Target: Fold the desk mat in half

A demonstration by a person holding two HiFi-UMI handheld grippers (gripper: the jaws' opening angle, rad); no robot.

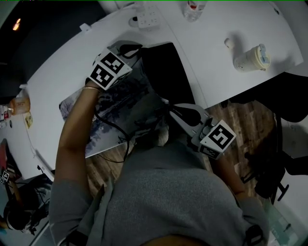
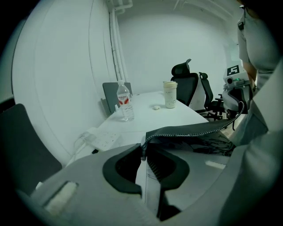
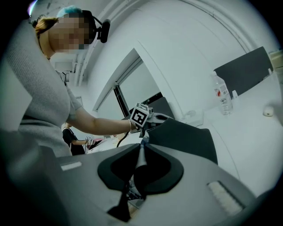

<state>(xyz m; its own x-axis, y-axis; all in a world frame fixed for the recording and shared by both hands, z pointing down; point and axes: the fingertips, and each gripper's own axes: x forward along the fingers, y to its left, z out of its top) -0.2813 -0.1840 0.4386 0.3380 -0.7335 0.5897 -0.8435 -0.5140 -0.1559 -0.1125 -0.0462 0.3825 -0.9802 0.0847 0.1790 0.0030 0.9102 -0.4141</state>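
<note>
- Head view showed left tool (image 1: pixel 129 50) and right tool (image 1: pixel 171 106) clamped on the desk mat (image 1: pixel 166 72), apparently mid-fold.
- Next move likely called for laying that edge down, aligned.

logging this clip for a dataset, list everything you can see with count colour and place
desk mat: one, patterned top, black underside, partly raised off the desk
desk: one, white, under the mat
power strip: one, white, far edge of the desk
water bottle: one, clear with a red label, far edge of the desk
cup: one, whitish with a lid, right part of the desk
small white object: one, beside the cup
office chair: at least one, black, right of the desk
left gripper: one, grey with black pads, shut on the mat's edge
right gripper: one, same colours, shut on the mat's edge
shirt: one, grey, on the person
</note>
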